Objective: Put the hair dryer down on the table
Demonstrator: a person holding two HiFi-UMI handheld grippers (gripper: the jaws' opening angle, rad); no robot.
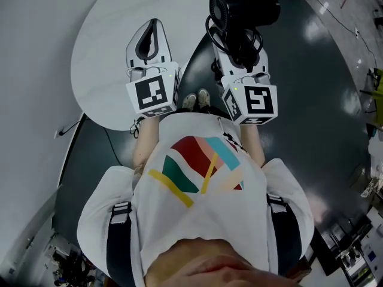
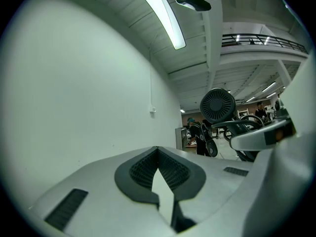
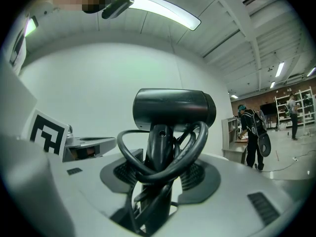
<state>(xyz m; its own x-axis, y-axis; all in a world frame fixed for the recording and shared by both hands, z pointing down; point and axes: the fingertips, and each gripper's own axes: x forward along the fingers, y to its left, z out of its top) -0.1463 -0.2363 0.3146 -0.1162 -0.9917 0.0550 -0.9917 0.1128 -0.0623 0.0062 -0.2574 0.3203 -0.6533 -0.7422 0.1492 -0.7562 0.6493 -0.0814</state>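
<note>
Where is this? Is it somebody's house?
Probably not a house: it looks like a big workshop or lab hall, with storage shelves, long ceiling strip lights and a railed upper walkway.

Person: white short-sleeved T-shirt (image 1: 203, 232); chest print (image 1: 200, 169) of red, green, yellow, teal and pink bands. Dark shoulder straps (image 1: 119, 244) with grey buckles. Pale shoes (image 1: 196, 99). Left gripper (image 1: 154, 24) and right gripper (image 1: 239, 43): light grey shells, dark ribbed pads (image 2: 140, 169). Left cube (image 1: 153, 94) and right cube (image 1: 251, 102): white, black square markers, a small green light on each
</note>
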